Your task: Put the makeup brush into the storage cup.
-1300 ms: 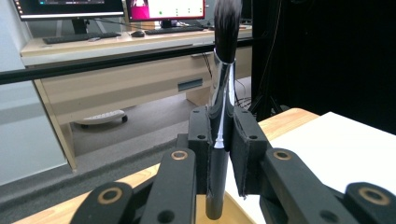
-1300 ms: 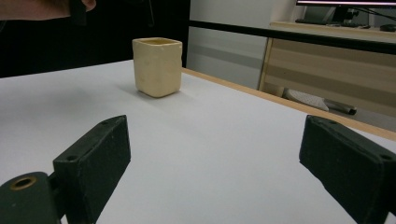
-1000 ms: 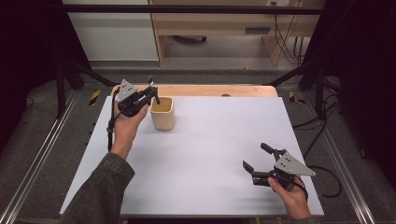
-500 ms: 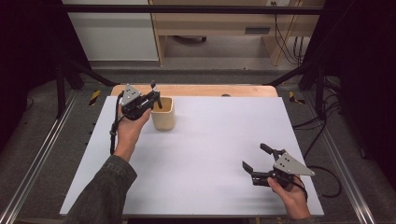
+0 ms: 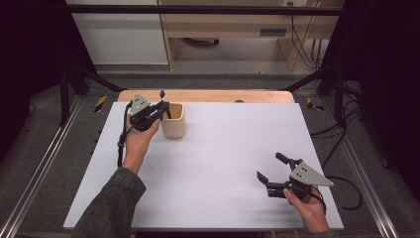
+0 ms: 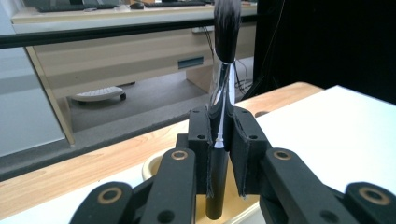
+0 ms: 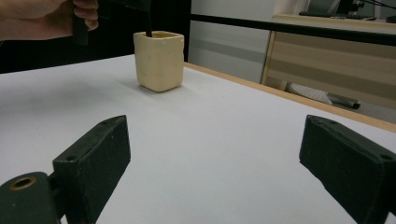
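On the white table (image 5: 223, 163), the left hand-held gripper (image 6: 223, 135) pinches a brush (image 6: 224, 70) over the cup (image 5: 174, 120).

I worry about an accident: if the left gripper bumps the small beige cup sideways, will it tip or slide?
The beige cup looks taller than wide, so it may tip. It seems small and light on the smooth white table, so it could slide. The makeup brush in the left gripper could lever it.
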`<move>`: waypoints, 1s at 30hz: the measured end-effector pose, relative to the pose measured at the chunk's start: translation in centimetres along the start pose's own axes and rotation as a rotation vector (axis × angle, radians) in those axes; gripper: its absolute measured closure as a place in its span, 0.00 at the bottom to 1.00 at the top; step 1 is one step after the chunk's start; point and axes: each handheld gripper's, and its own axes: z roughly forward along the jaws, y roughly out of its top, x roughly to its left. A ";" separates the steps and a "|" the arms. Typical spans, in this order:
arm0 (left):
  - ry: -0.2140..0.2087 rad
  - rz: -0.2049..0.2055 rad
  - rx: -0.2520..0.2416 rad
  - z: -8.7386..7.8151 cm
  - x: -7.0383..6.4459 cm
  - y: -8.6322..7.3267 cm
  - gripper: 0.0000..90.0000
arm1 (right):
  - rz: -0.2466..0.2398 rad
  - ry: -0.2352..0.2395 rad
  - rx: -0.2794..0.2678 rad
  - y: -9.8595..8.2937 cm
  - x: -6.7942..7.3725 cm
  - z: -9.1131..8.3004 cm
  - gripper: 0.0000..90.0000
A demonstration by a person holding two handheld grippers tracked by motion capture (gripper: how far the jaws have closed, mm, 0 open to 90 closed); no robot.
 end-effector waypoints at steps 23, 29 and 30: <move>0.011 0.007 -0.031 -1.7 -0.4 -0.7 0.43 | 0.001 0.001 0.012 -0.1 0.2 0.2 0.09; 0.011 0.014 -0.040 -2.3 -0.4 -0.5 0.37 | 0.001 0.002 0.014 0.0 0.3 0.2 0.09; 0.010 0.016 -0.043 -2.4 -0.4 -0.5 0.37 | 0.001 0.002 0.014 0.0 0.3 0.2 0.09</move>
